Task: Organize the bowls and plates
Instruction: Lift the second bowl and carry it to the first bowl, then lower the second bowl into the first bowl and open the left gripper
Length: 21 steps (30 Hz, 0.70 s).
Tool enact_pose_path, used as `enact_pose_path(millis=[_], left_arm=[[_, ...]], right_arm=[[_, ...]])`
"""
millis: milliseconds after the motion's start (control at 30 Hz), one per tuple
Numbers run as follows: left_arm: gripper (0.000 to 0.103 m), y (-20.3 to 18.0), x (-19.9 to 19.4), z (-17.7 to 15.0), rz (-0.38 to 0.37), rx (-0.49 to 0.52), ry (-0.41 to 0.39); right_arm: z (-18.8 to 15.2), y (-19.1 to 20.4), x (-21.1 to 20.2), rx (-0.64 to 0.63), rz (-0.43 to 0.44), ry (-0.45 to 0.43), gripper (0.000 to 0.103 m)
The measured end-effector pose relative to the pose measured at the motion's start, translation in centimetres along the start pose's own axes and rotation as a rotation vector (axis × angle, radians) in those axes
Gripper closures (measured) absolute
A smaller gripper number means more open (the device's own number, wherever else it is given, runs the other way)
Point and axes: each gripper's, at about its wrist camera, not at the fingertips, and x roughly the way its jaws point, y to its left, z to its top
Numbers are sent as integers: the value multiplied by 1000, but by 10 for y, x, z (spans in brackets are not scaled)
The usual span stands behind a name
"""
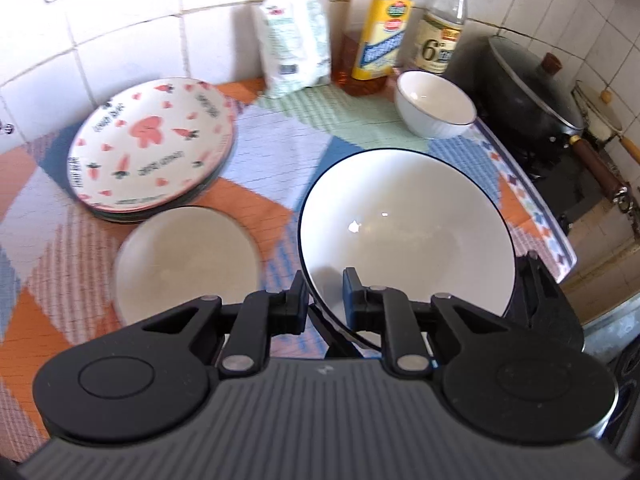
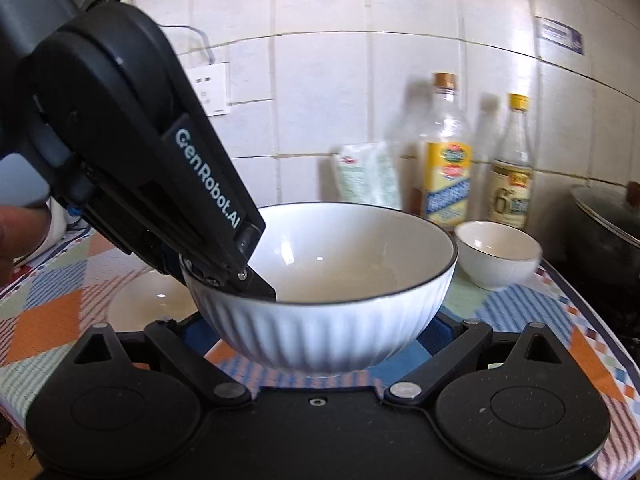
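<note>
A large white ribbed bowl with a dark rim [image 1: 404, 224] [image 2: 332, 320] is held above the patchwork cloth. My left gripper [image 1: 325, 280] [image 2: 244, 280] is shut on its near rim, one finger inside and one outside. My right gripper [image 2: 320, 330] spans the bowl's lower body, its pads pressing both sides; one of its fingers [image 1: 536, 284] shows past the bowl's right edge. A stack of carrot-patterned plates [image 1: 152, 144] lies at the back left. A shallow plain bowl [image 1: 188, 260] [image 2: 148, 304] sits in front of the stack. A small white bowl [image 1: 436, 104] [image 2: 498, 254] stands at the back right.
A white bag [image 1: 296, 44], an oil bottle [image 1: 384, 36] and a vinegar bottle [image 1: 440, 36] line the tiled wall. A black lidded wok [image 1: 532, 88] sits on the stove to the right, beyond the cloth's edge [image 1: 532, 204]. A person's hand [image 2: 16, 236] shows at the left.
</note>
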Motion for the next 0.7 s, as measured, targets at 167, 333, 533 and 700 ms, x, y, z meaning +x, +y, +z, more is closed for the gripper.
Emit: enact_pose_path(millis=[167, 333, 533, 700], left_arm=[[87, 28, -11, -6, 32, -33, -8], [87, 58, -20, -12, 69, -59, -5], [87, 88, -20, -12, 91, -94, 3], [87, 110, -9, -11, 86, -129, 20]], right_arm=[[11, 26, 12, -27, 62, 8, 3], [17, 56, 16, -49, 123, 33, 3], [20, 82, 28, -116, 186, 44, 6], [26, 92, 47, -135, 244, 97, 6]])
